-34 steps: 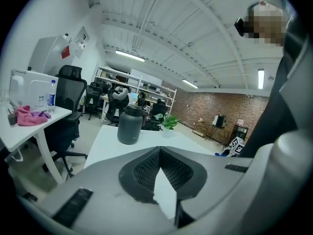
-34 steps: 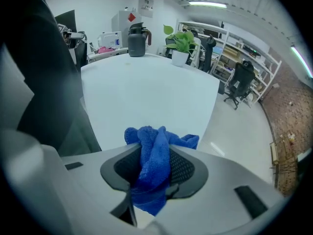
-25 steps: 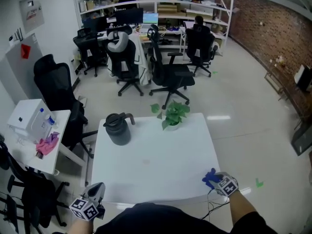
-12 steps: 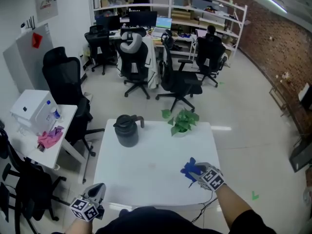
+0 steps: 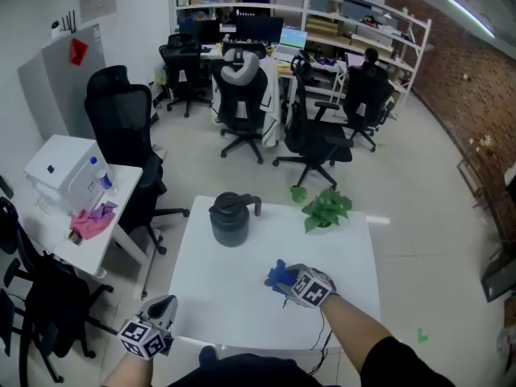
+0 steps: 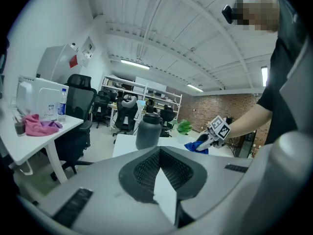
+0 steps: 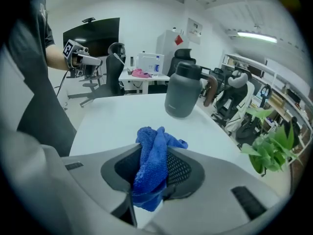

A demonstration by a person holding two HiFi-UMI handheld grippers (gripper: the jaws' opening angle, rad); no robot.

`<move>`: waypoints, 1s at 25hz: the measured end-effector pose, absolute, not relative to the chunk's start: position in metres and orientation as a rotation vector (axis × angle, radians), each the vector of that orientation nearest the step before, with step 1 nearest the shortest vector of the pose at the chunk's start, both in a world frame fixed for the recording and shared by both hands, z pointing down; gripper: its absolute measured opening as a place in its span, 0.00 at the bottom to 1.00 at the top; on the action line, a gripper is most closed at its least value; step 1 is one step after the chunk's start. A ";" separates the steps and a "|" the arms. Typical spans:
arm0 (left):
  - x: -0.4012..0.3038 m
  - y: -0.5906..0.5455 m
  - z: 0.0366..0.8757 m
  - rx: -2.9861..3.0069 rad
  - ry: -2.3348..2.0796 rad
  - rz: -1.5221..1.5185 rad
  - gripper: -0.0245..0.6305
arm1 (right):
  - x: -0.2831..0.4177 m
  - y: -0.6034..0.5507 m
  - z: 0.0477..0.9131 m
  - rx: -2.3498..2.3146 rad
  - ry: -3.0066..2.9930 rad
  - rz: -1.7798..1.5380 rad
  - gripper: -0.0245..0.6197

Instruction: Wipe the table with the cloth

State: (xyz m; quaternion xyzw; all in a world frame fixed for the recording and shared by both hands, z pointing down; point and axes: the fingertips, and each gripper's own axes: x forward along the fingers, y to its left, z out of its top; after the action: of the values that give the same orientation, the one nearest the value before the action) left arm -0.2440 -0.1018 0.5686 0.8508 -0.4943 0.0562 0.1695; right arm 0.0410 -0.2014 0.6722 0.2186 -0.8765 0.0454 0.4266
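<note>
white square table (image 5: 226, 293) in open office: moved crumpled blue terry cloth (image 7: 155, 151) from near right corner to about the middle, pinched between narrow jaws of right gripper (image 5: 287, 281). held left gripper (image 5: 163, 305) closed, empty, off near left corner. judged wiping under way, far half left to cover.

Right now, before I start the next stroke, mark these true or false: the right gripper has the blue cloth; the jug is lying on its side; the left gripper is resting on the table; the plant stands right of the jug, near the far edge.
1. The right gripper is clamped on the blue cloth. True.
2. The jug lies on its side. False: it stands upright.
3. The left gripper rests on the table. False: it is held off the near left corner, with nothing between its jaws.
4. The plant stands right of the jug, near the far edge. True.
</note>
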 end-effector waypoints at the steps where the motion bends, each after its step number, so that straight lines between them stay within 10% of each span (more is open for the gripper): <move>1: -0.248 -0.109 0.570 2.420 -1.413 0.165 0.04 | 0.034 -0.204 0.679 0.533 -2.181 0.118 0.22; 25: -0.235 -0.204 0.602 2.447 -1.368 0.171 0.04 | 0.006 -0.224 0.772 0.476 -2.037 0.170 0.21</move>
State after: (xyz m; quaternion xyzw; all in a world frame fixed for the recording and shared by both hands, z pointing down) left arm -0.2350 -0.2039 0.6017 0.8592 -0.4802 0.0600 0.1658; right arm 0.0064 -0.2243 0.7720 0.1966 -0.8416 0.0701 0.4982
